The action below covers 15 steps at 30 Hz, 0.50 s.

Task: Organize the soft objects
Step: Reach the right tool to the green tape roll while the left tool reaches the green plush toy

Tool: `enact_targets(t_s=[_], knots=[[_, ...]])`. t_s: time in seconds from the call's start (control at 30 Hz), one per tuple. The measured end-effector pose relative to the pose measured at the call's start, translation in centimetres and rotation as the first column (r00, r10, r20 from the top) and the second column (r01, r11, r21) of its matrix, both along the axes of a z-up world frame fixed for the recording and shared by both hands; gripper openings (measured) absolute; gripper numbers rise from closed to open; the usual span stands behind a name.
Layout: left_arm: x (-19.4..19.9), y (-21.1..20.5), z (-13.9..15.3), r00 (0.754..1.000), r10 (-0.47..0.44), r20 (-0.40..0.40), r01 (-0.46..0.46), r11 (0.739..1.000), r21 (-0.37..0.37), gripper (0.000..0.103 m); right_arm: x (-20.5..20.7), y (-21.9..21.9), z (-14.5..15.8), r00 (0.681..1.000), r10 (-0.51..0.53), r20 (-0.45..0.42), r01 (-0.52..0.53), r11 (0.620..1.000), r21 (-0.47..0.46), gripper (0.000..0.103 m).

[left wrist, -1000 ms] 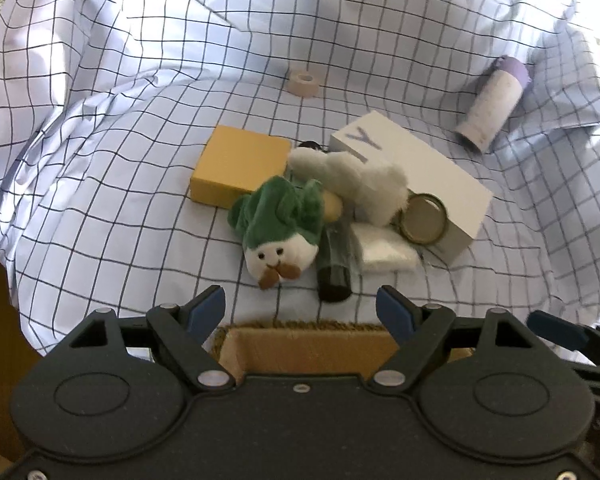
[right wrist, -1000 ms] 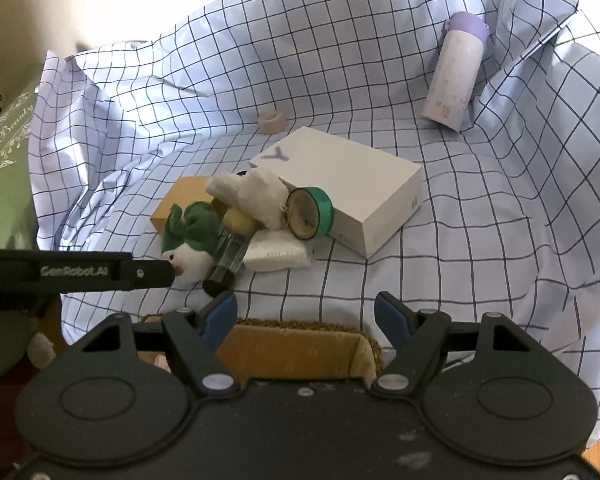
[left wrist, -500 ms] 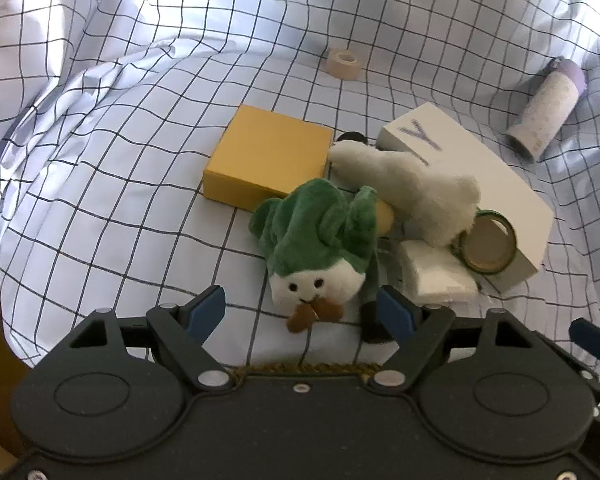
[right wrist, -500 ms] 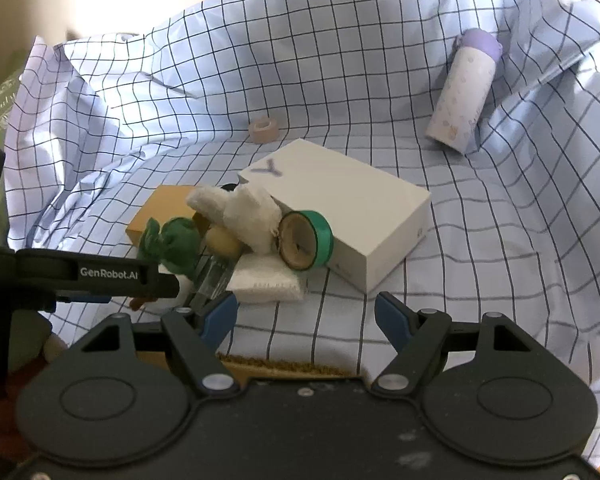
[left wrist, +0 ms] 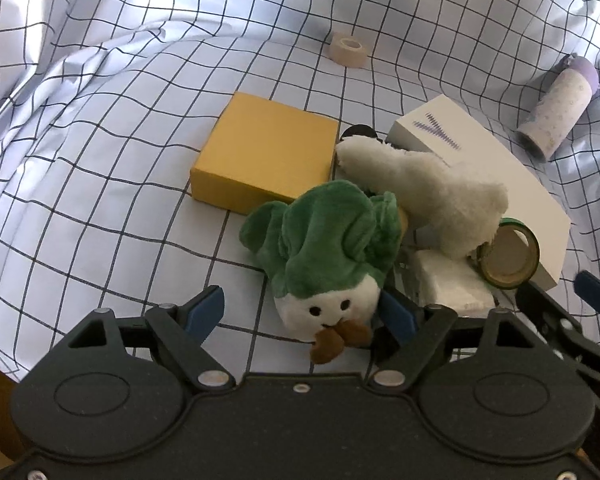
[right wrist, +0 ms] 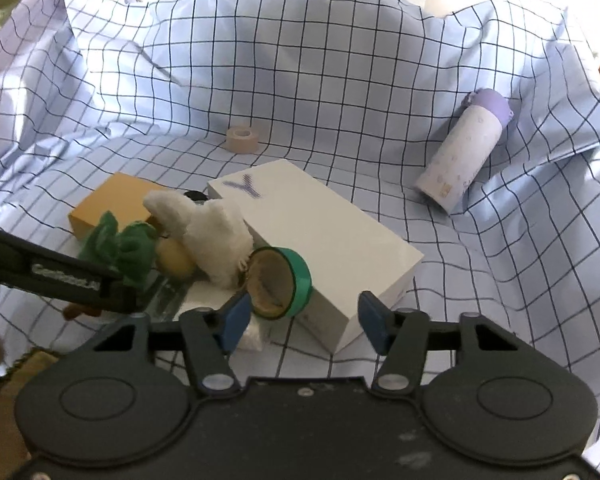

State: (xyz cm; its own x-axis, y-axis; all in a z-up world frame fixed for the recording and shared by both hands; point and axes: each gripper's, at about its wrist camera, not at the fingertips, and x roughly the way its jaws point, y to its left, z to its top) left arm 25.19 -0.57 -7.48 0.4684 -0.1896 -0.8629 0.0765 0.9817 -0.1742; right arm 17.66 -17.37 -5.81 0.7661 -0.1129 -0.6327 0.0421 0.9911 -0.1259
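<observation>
A green-and-white plush (left wrist: 328, 252) lies face toward me on the checked cloth, its head between my left gripper's (left wrist: 300, 314) jaws. They are opening; the left pad stands apart from it. A white plush (left wrist: 432, 196) leans across it and against the white box (left wrist: 480, 168). In the right wrist view the white plush (right wrist: 216, 236) and green plush (right wrist: 116, 244) lie left of centre. My right gripper (right wrist: 305, 318) is closing, with a green tape roll (right wrist: 280, 284) and the white box's (right wrist: 320, 236) near corner between its jaws, no pad pressing.
A yellow box (left wrist: 266, 156) sits behind the plushes. A folded white pad (left wrist: 448, 284) lies by the green tape roll (left wrist: 508, 256). A beige tape roll (left wrist: 348, 50) and a purple-capped bottle (left wrist: 556, 114) lie farther back. The checked cloth (left wrist: 100, 160) rises in folds all round.
My left gripper has come down and forward until the green plush's head lies between its jaws. The right gripper moved forward to the tape roll and box, and its jaws have narrowed.
</observation>
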Motion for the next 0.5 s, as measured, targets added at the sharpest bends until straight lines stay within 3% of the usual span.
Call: enact_targets(t_s=[0.2,0.5], knots=[[0.1,0.4,0.2,1.0,-0.004,-0.002,0.004,1.0,-0.014,0.08,1.1,-0.1,-0.2,1.0,-0.015,0.002,0.015,1.0,-0.018,0.053],[0.2,1.1,0.8,1.0,0.008,0.014,-0.007,0.999,-0.041,0.08,2.0,0.4,-0.8,1.0,0.0,0.002,0.0,0.999,-0.051,0.026]])
